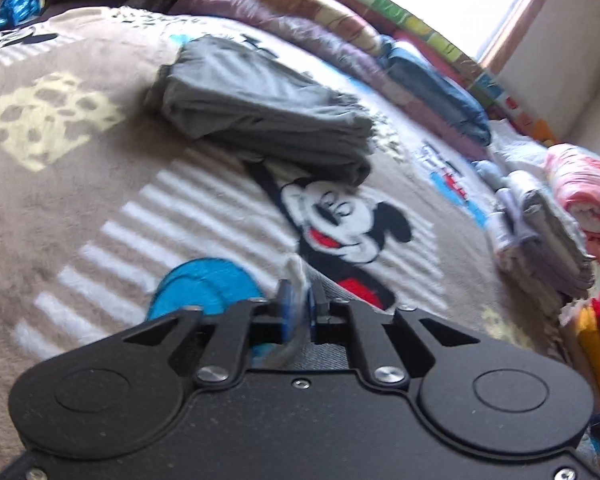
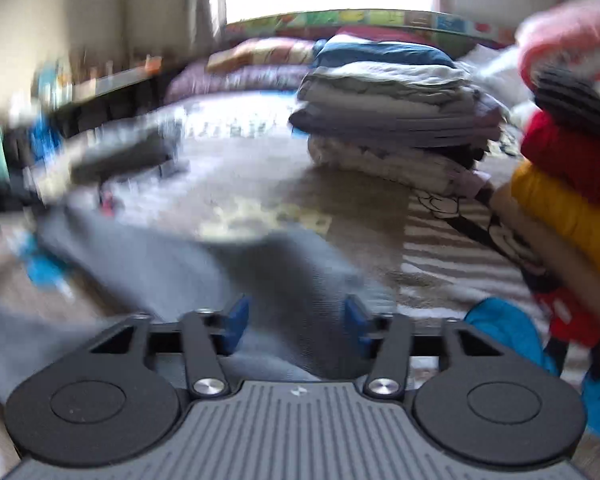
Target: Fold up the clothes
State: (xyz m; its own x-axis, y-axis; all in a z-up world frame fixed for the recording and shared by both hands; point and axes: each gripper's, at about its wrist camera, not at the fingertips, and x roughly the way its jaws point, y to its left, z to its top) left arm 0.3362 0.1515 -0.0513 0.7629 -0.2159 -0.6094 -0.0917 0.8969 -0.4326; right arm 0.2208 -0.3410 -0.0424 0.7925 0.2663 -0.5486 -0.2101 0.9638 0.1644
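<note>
A grey garment (image 2: 188,264) lies spread on the Mickey Mouse blanket (image 1: 80,184) in the right wrist view, blurred by motion. My right gripper (image 2: 296,326) is open, its blue pads (image 2: 236,324) apart over the garment's near edge. My left gripper (image 1: 298,312) is shut on an edge of that grey garment (image 1: 340,344), with a white strip of cloth (image 1: 296,276) sticking up between the pads. A folded grey garment (image 1: 260,112) lies further back on the blanket.
A stack of folded light clothes (image 2: 392,120) sits on the blanket ahead of the right gripper. A pile of red, yellow and pink items (image 2: 572,168) stands at the right. Bedding rolls (image 1: 300,20) line the far edge under a window.
</note>
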